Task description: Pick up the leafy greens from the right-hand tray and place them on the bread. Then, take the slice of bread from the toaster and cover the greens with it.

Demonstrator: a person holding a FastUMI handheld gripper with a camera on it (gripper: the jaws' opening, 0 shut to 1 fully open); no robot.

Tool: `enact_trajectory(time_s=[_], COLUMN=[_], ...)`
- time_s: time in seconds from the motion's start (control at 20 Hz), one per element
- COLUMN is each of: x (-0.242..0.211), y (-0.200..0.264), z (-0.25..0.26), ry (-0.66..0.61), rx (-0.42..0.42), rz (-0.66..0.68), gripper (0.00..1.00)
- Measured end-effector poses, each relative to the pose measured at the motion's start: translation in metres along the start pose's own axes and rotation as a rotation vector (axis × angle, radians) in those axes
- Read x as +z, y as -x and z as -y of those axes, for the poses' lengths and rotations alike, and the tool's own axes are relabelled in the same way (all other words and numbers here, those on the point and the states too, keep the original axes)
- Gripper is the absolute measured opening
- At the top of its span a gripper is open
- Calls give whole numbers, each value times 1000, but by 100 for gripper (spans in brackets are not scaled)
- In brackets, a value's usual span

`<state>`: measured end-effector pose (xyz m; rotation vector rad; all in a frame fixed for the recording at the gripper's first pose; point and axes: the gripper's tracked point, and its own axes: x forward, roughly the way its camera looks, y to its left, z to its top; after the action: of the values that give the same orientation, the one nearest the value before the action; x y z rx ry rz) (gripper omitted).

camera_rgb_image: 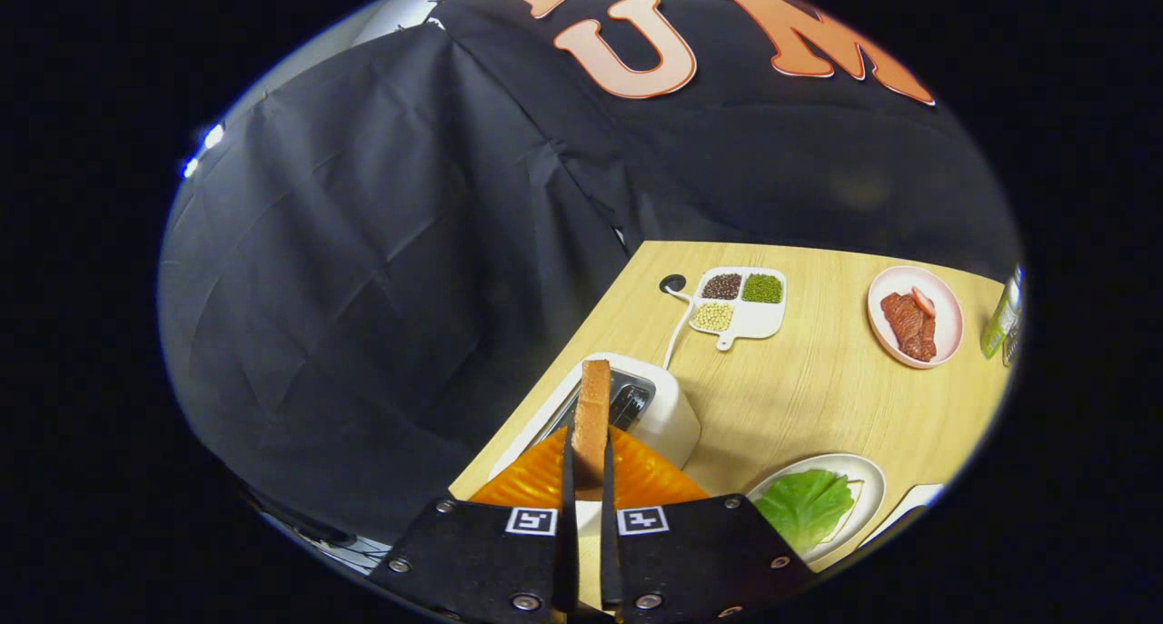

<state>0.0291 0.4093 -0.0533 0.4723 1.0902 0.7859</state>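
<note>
STEP: second part, bread transfer | GRIPPER: gripper (pixel 589 465) fingers clamped on the bread slice (pixel 593 415), held upright above the toaster (pixel 659 406) | TARGET: leafy greens (pixel 804 506) lie on the plate (pixel 870 474), just right of the fingers | NEXT (judged): carry slice right, tilt flat, lower onto greens, then release.

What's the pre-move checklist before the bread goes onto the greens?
1. Gripper shut on bread slice, both fingers pressing its faces: ok.
2. Slice lifted clear of toaster: ok.
3. Slice upright, not slipping: ok.
4. Leafy greens laid on the plate beside the gripper: ok.
5. Bottom bread under the greens: cannot tell.
6. Slice over the greens: not ok, it hangs by the toaster.
</note>
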Motion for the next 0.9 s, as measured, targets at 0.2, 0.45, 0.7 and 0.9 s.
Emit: enact_trajectory(time_s=[0.2, 0.45, 0.7, 0.9], x=[2, -8, -30, -49], y=[25, 49, 64, 63], z=[1, 23, 59, 82], ry=[5, -5, -50, -86], rx=[30, 27, -11, -13], rz=[44, 73, 73, 71], gripper=[10, 10, 10, 10])
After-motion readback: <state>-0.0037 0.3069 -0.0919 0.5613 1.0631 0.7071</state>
